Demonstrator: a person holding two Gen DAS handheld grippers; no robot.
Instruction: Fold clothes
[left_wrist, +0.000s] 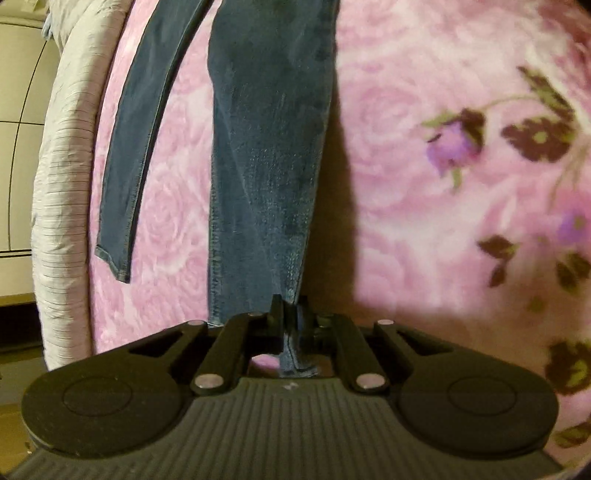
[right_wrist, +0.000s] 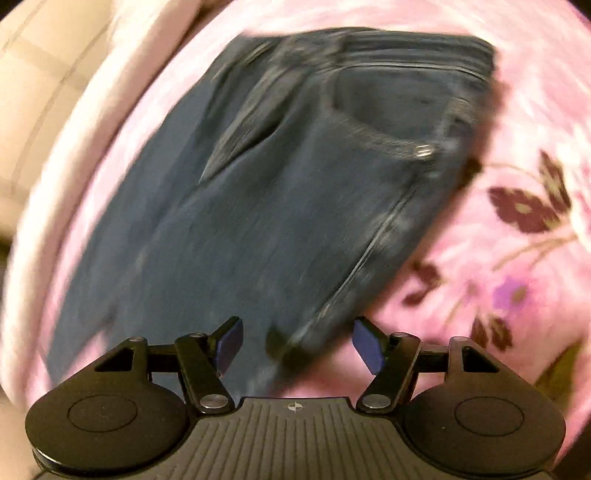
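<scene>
At the bottom of the left wrist view my left gripper (left_wrist: 291, 314) is pinched together on the hem end of one leg of the jeans (left_wrist: 266, 155). The denim runs from between the tips up the middle of the frame to the top edge. The other leg lies flat at the upper left, its hem loose on the pink floral blanket (left_wrist: 424, 206), beside the pale quilted edge (left_wrist: 62, 177) at far left.

In the right wrist view my right gripper (right_wrist: 297, 341) stands wide apart and holds nothing, its blue pads just short of the blurred side seam. Beyond it the waist end of the jeans — pocket and a rivet showing — fills the centre and upper right of that frame, spread on the blanket.

I judge the step in hand to be bringing the held leg over — onto its twin or up toward the waist, I cannot settle which. Either way the next move calls for keeping the pinch firm and the leg taut and straight, and probably for my free gripper to steady or take a hold near the seam.

No brand, label or readable writing shows; only a small round cross mark on the right gripper's body.
</scene>
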